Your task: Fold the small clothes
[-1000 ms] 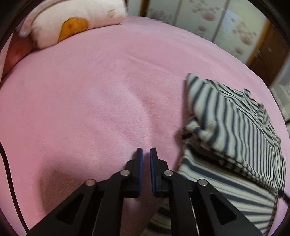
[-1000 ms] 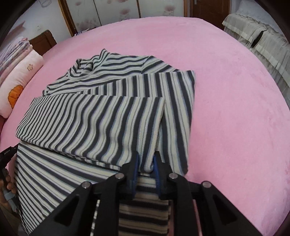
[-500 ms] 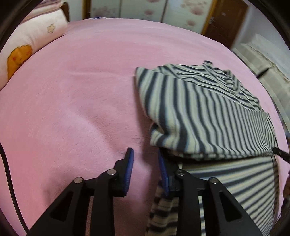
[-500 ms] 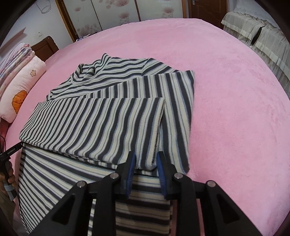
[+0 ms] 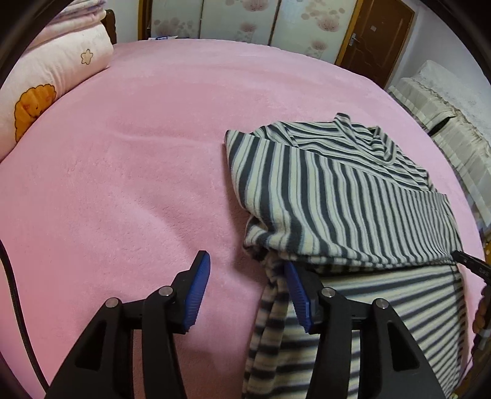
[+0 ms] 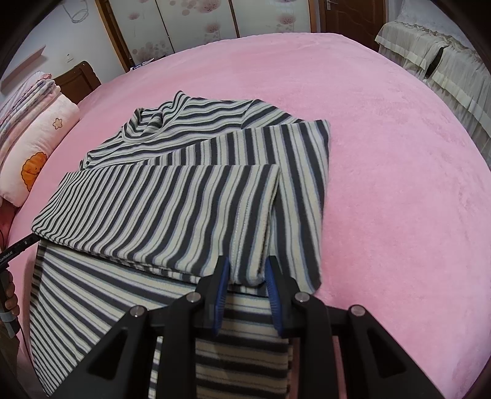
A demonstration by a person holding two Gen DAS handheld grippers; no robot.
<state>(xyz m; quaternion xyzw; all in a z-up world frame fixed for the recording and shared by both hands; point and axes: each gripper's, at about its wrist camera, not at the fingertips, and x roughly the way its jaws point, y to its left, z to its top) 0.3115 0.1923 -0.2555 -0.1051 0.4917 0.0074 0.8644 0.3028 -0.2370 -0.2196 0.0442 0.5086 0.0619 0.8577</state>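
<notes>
A striped top [image 6: 172, 196] in dark grey and cream is seen spread on a pink bed blanket [image 6: 399, 172], occupying the centre and lower left of the right wrist view. Its collar is turned toward the upper centre of that frame, and both sleeves have been folded across the body, one lying over the other.

The right gripper [image 6: 247, 280] is found at the lower centre of its frame, its blue-padded fingers [image 6: 222, 291] clenched on the lower corner of the folded sleeve, with striped fabric pinched between the pads.

In the left wrist view, the same top [image 5: 337, 199] is seen at the right of the frame, beside a wide stretch of bare blanket [image 5: 122, 184]. The left gripper [image 5: 247, 276] is held at the lower centre, released, its jaws having just been opening. Only pink blanket is seen between the pads; the garment's edge lies against the right-hand finger [image 5: 296, 294] without being gripped.

A pink pillow [image 5: 46, 79] with an orange print is placed at the upper left of that frame. Wardrobe doors [image 5: 239, 21] with a flower pattern are visible along the top.
</notes>
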